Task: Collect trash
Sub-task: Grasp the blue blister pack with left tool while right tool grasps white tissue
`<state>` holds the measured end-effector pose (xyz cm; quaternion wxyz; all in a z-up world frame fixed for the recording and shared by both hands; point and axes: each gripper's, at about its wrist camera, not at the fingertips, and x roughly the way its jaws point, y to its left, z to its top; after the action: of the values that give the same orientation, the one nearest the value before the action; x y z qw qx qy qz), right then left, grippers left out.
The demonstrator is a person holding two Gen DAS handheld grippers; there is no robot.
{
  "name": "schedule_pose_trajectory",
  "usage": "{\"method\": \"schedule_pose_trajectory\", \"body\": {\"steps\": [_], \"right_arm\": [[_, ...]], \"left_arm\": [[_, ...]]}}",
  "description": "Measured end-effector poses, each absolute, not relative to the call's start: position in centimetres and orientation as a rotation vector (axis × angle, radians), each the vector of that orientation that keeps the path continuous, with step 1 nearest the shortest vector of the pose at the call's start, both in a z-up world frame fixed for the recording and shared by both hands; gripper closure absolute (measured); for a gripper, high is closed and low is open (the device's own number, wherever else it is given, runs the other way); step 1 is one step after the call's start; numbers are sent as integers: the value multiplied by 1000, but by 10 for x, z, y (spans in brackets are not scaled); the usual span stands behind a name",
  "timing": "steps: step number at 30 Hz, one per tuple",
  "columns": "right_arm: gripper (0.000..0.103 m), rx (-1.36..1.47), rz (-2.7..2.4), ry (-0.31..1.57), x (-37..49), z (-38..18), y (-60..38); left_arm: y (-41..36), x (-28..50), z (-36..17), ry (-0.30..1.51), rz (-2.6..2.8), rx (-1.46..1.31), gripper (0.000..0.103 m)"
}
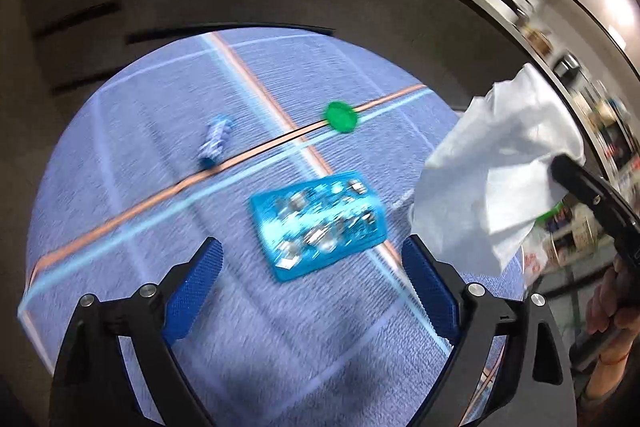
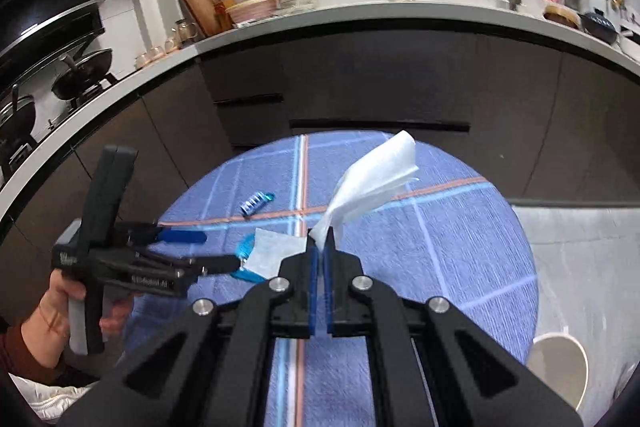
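My right gripper [image 2: 320, 247] is shut on a white tissue [image 2: 372, 175] and holds it up above the round table; the tissue also shows in the left wrist view [image 1: 496, 167]. My left gripper [image 1: 312, 259] is open and empty, hovering just short of a blue blister pack [image 1: 318, 223] that lies on the blue tablecloth [image 1: 140, 187]. The pack peeks out in the right wrist view [image 2: 245, 251], partly hidden by the left gripper [image 2: 208, 247]. A green bottle cap [image 1: 340, 115] and a small blue candy wrapper [image 1: 216, 141] lie farther back; the wrapper also shows in the right wrist view [image 2: 256, 202].
A round table with a blue checked cloth [image 2: 460, 247] stands in front of dark kitchen cabinets [image 2: 360, 83] under a white counter. A white round bin or stool [image 2: 560, 367] stands on the floor at the right of the table.
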<state>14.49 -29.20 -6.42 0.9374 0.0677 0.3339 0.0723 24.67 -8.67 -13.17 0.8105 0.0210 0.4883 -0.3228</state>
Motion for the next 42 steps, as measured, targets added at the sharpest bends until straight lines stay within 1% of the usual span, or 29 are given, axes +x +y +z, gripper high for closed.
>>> {"method": "schedule_pose_trajectory", "body": {"steps": [2,5,12,25,35,38,40,42], "right_arm": [[99,157,134,707,140,-75,-300],[99,175,124,723,135,-86,-305],[98,216,107,743,132,-99,-319],[98,240,125,746,131,-106,-317],[98,245,124,742,124,-105,-318],[98,245,121,742,123,-105,-317],[98,246,119,743,122,-105,-317],[98,249,120,739,121,-105,-318]], "left_arm": [[-99,256,-135,1037,-756,94,14],[-122,276,-145,1080,-806,180,14],[-146,296,-165,1146,-878,240,14],[-162,260,-176,1130,-972,442,14],[-194,251,-185,1103,-775,559,14],[-194,252,-183,1114,-733,524,22],[-193,255,-181,1121,-694,497,31],[-191,258,-179,1120,-667,478,37]]}}
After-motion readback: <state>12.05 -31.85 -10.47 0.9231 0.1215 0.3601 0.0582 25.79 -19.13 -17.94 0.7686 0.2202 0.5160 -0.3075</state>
